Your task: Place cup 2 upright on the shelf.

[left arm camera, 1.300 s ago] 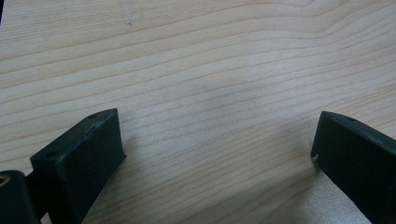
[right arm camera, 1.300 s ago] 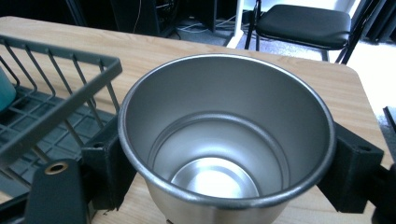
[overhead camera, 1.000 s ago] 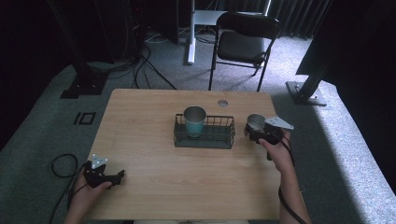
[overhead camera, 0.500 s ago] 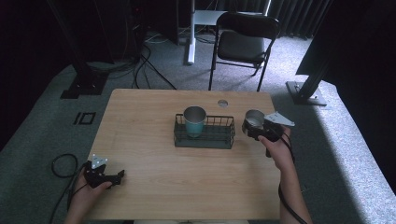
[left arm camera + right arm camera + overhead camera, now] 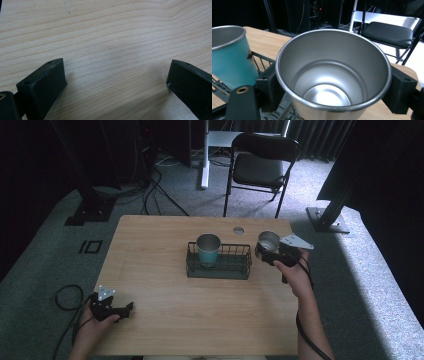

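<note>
High view: the right gripper (image 5: 270, 251) holds a steel cup (image 5: 268, 241) upright just right of the wire basket (image 5: 218, 268), which already contains a teal cup (image 5: 207, 249); likely destined alongside it. The left gripper (image 5: 116, 309) rests idle at the table's (image 5: 150, 245) near-left corner.

Left gripper view: jaws spread wide, empty, over bare wood.

Right gripper view: jaws clamp the steel cup's (image 5: 333, 72) sides, mouth up.

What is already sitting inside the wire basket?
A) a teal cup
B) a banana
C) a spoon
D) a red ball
A: a teal cup stands upright in the wire basket, while the right hand-held gripper holds a steel cup beside it.
</note>
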Action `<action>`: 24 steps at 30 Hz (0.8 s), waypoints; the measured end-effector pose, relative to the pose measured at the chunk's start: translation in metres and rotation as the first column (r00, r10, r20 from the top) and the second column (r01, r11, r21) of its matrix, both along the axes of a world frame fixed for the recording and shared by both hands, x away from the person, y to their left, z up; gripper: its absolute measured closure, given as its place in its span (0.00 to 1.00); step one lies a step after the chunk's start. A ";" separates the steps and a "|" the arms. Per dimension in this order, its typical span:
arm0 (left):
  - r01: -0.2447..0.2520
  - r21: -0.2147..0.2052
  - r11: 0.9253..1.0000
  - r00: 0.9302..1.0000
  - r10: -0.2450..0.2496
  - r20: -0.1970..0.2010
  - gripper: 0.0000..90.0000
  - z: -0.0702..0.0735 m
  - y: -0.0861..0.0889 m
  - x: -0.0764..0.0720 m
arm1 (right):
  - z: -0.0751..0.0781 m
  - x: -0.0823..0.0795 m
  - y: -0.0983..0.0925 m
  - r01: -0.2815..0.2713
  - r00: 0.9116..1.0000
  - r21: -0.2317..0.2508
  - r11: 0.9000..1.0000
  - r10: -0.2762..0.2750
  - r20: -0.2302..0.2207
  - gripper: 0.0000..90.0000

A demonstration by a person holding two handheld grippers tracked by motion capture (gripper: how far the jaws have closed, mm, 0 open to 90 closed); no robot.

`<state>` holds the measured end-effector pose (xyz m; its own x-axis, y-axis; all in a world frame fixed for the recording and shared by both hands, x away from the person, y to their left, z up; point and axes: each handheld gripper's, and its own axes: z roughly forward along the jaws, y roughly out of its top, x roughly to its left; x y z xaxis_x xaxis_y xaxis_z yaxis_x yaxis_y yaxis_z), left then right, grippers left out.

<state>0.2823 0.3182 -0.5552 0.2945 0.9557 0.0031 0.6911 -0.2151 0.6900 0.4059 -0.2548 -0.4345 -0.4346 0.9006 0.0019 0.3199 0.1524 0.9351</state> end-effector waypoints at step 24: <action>0.000 0.000 1.000 1.000 0.000 0.000 0.03 0.000 0.000 0.000 | 0.018 0.003 0.036 -0.135 0.991 -0.013 0.991 0.136 0.018 0.20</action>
